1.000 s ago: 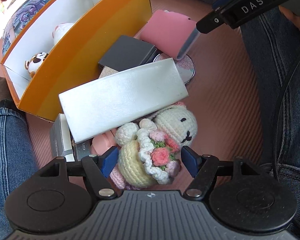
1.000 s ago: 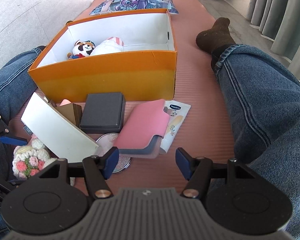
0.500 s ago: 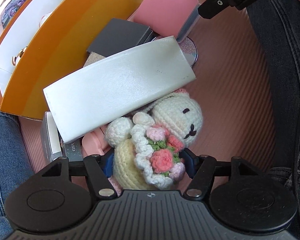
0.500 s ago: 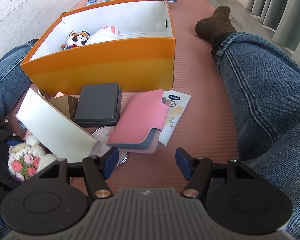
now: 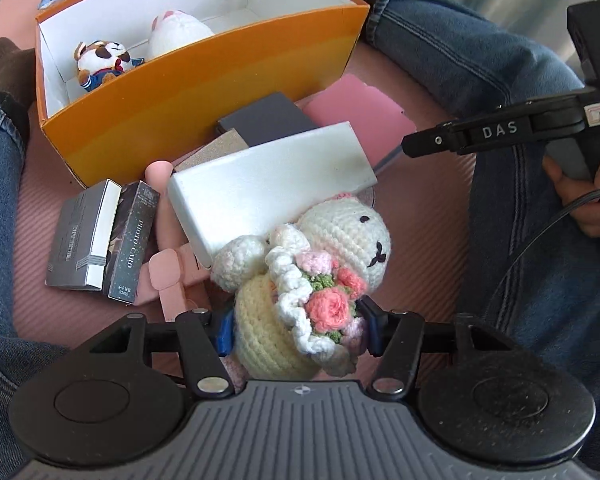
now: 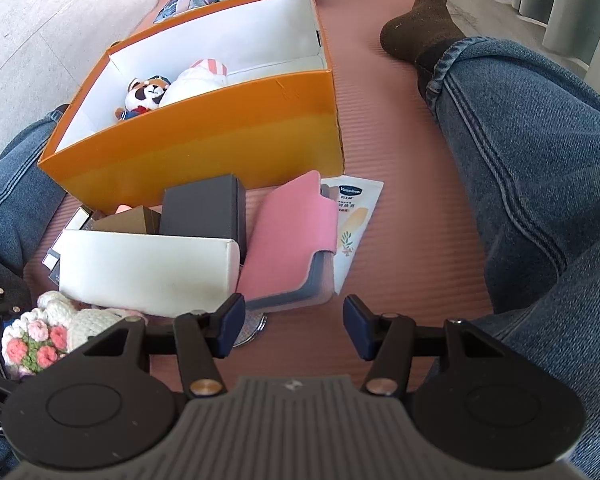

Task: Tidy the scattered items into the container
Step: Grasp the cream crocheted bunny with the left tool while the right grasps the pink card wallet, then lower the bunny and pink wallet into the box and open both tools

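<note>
Left gripper (image 5: 296, 332) closing on the crochet bunny (image 5: 300, 280); right gripper (image 6: 294, 328) narrowing over bare mat.

The blue pads of the left gripper sit against both sides of the bunny's yellow body, and the bunny's head lies against the white case (image 5: 268, 196). The right gripper holds nothing; its jaws are part-way apart and closing, just in front of the pink card wallet (image 6: 292, 240) and the round mirror (image 6: 250, 332). The orange box (image 6: 204, 152) stands beyond the pile on the mat (image 6: 400, 280) and contains two plush toys (image 6: 146, 94). Two small card boxes (image 5: 100, 236) lie left of the white case.
</note>
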### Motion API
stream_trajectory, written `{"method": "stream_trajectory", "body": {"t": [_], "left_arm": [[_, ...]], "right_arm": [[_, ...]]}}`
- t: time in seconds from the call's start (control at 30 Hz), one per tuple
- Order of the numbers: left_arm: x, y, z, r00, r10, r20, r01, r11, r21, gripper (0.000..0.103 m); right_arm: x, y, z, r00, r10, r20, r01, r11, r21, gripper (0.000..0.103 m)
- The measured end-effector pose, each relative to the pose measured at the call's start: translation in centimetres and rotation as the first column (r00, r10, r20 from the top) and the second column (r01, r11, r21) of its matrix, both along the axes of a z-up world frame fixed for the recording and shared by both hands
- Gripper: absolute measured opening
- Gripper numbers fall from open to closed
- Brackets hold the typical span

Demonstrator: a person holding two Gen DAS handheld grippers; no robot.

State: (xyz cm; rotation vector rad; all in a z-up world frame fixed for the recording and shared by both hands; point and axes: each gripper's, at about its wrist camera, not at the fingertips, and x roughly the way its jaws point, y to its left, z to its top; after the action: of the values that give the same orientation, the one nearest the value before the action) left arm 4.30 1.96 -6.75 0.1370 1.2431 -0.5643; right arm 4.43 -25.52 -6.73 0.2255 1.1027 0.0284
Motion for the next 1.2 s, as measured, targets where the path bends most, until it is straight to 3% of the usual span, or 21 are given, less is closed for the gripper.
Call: {"method": "stream_trajectory", "body": {"t": [0.17,0.33,0.53,0.8,0.83,0.97,1.2], "left_arm": [[0.0,1.0,2.0,0.996,0.087,0.029,-0.083,0.992,-0.099,0.067],[3.0,0.9,3.6,0.983,0.175,0.063,-0.161,0.971,-0.176,0.067],[6.2,0.5,2.9,0.959,0.276,0.061,-0.256,0.941,-0.223,0.067],[6.4,0.6,1.0,0.931,0.365,0.02,-0.352,0.908,-0.226,0.067],[6.4,0.7,0.9,0.929,0.37,0.019,-0.356,0.907,-0.226,0.067],[6.3,0.8,0.9,0.923,0.383,0.016,-0.369,0.899,-0.235,0.067],[6.2,0.7,0.6,0.921,0.389,0.006,-0.377,0.895,-0.238,0.068]], "right_arm": [[0.8,-0.5,0.1,0.999,-0.049,-0.008,0.049,0.998,0.041,0.058],[1.8,-1.1,0.3,0.996,-0.091,-0.006,0.091,0.995,0.04,0.058],[4.2,-2.0,-1.3,0.991,-0.125,-0.043,0.127,0.99,0.063,0.055],[5.9,-1.8,-3.2,0.99,-0.128,-0.06,0.132,0.988,0.079,0.052],[5.9,-1.6,-3.1,0.992,-0.119,-0.049,0.123,0.989,0.076,0.044],[5.5,-0.5,-1.8,0.997,-0.078,0.0,0.078,0.996,0.044,0.034],[5.5,1.0,0.2,0.998,-0.011,0.056,0.006,0.995,0.101,0.028]]}}
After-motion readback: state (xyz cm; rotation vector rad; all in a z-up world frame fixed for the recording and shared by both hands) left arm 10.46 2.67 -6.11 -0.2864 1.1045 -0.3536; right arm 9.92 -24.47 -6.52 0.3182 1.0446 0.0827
